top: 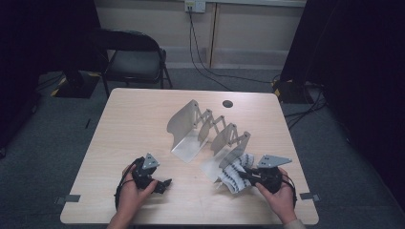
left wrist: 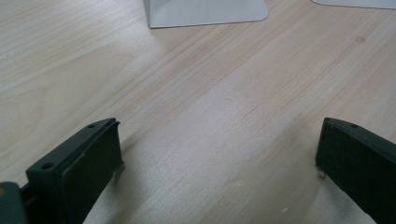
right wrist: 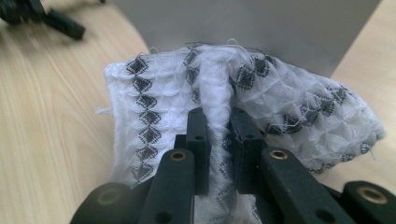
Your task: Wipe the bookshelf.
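- Right now the white cloth (right wrist: 205, 93) with black diamond rows lies bunched on the bench (top: 138, 124), against the near plate of the metal rack (top: 210, 133)
- right gripper (right wrist: 218, 140) is clamped on a fold of it
- left gripper (left wrist: 219, 154) rests well apart, jaws wide over bare wood

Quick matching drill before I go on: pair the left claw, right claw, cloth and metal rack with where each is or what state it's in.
1. left claw
2. right claw
3. cloth
4. metal rack

a. stands mid-table, pulled out
b. white with black diamonds, bunched at the rack's near end
c. open over bare wood
d. shut on the cloth

Pairs: 1-c, 2-d, 3-b, 4-a
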A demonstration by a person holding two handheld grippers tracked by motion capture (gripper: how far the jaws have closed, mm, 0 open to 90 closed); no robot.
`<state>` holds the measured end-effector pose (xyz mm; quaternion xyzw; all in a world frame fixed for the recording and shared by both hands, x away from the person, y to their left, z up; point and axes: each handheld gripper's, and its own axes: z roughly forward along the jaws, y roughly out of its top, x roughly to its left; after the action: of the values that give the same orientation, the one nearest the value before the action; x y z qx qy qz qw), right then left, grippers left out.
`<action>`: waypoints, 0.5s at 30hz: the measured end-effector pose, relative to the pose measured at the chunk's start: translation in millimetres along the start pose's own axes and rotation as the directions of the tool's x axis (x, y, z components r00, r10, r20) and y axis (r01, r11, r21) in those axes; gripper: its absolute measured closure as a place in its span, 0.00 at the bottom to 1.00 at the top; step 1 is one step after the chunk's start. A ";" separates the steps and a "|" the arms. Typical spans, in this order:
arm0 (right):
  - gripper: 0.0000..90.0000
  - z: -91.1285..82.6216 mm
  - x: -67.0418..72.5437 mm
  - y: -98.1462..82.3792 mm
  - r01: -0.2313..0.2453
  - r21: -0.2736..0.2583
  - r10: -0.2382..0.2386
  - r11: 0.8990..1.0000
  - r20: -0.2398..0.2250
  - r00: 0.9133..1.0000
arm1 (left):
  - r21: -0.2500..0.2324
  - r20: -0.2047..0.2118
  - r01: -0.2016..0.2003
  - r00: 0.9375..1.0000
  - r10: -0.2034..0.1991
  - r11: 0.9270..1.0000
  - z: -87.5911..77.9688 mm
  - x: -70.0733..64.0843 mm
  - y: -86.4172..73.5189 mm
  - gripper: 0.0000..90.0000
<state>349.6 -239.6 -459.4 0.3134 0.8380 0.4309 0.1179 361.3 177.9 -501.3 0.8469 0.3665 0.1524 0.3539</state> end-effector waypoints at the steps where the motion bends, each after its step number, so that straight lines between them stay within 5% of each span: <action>1: 0.89 3.0 0.3 -2.6 -0.001 0.008 0.001 1.000 -0.002 1.000 | 0.000 0.000 0.000 1.000 0.000 1.000 0.0 0.0 0.0 0.00; 9: 0.89 19.2 2.9 -13.4 -0.001 0.061 0.002 0.998 -0.013 1.000 | 0.000 0.000 0.000 1.000 0.000 1.000 0.0 0.0 0.0 0.00; 15: 0.89 16.0 2.3 -14.8 -0.006 0.059 0.006 0.998 -0.011 1.000 | 0.000 0.000 0.000 1.000 0.000 1.000 0.0 0.0 0.0 0.00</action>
<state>349.1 -234.2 -480.6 0.3168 0.8500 0.4082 0.1025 361.3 177.9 -501.3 0.8469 0.3664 0.1524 0.3539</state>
